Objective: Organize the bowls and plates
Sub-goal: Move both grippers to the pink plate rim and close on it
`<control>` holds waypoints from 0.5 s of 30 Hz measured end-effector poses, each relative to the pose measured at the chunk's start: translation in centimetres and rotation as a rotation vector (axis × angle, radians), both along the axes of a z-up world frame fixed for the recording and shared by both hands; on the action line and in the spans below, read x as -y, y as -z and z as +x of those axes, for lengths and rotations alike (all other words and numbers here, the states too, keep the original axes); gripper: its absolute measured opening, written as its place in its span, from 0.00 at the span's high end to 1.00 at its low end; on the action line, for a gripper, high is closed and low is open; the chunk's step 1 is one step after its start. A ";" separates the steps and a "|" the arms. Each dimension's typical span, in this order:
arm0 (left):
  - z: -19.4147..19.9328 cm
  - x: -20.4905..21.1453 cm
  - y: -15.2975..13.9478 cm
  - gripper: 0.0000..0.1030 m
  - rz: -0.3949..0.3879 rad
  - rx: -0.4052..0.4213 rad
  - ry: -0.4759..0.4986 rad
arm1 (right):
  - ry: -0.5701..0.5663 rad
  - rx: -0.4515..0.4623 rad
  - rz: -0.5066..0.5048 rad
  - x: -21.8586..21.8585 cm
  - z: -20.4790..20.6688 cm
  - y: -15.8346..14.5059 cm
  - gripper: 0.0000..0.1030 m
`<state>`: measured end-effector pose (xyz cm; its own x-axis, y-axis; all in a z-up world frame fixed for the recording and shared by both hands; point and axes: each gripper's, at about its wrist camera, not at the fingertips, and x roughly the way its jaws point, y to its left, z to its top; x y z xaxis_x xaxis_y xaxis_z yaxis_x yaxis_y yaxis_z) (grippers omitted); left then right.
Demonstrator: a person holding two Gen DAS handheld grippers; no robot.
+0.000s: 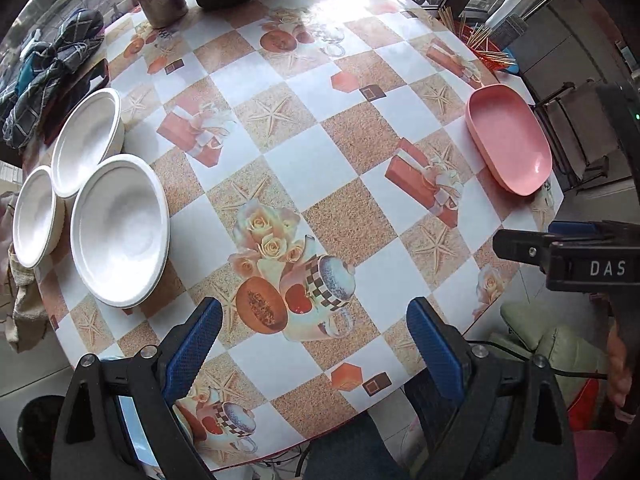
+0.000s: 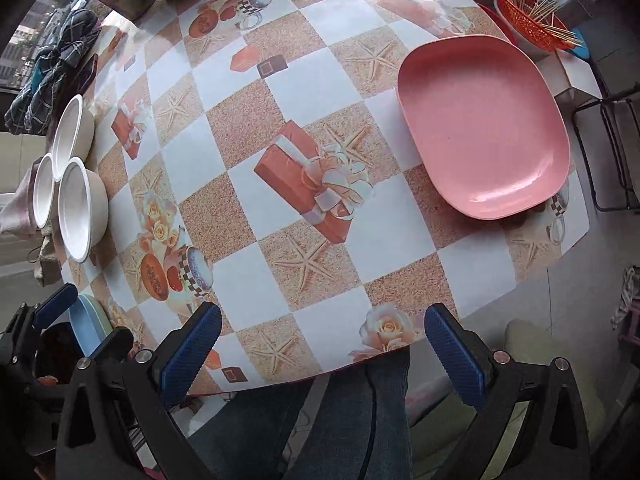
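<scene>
Both hand-held grippers, left point(image 1: 314, 340) and right point(image 2: 324, 344), gape empty; the right one point(image 1: 560, 258) reads "DAS".

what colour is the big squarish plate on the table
Pink, plain and glossy; the plate shows best in the right wrist view.

Three white bowls point(image 1: 120, 228) clustered left on table point(image 1: 304, 160); pink plate point(image 1: 510, 138) right.

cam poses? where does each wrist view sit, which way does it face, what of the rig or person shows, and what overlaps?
Left wrist: above the table's near edge, facing down; own open left gripper, the right gripper's body at the right edge.
Right wrist: further right, facing down near the pink plate; own open right gripper, the left gripper's fingers low left, the person's legs.
Shared: checked tablecloth, three white bowls, pink plate, orange basket.
</scene>
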<state>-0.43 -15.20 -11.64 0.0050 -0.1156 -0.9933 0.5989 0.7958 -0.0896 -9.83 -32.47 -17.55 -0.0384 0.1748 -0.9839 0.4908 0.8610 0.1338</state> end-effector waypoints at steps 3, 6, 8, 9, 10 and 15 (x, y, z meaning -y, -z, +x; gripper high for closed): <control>0.4 4.6 0.3 0.08 -0.034 -0.022 0.021 | 0.054 -0.004 -0.040 5.1 -0.8 -0.2 0.01; 0.7 9.2 1.1 0.08 -0.057 -0.045 0.027 | 0.082 -0.004 -0.086 9.6 -1.0 -0.2 0.01; 1.1 12.0 2.0 0.08 -0.058 -0.043 0.023 | 0.088 -0.002 -0.118 12.1 -0.9 0.0 0.01; 1.3 13.1 2.4 0.08 -0.060 -0.046 0.017 | 0.086 -0.004 -0.135 13.3 -0.7 0.2 0.01; 1.4 14.4 2.8 0.08 -0.059 -0.049 0.005 | 0.078 -0.006 -0.150 14.3 -0.5 0.4 0.01; 2.4 18.2 5.1 0.08 -0.046 -0.066 -0.062 | 0.009 -0.009 -0.203 17.3 0.8 2.2 0.01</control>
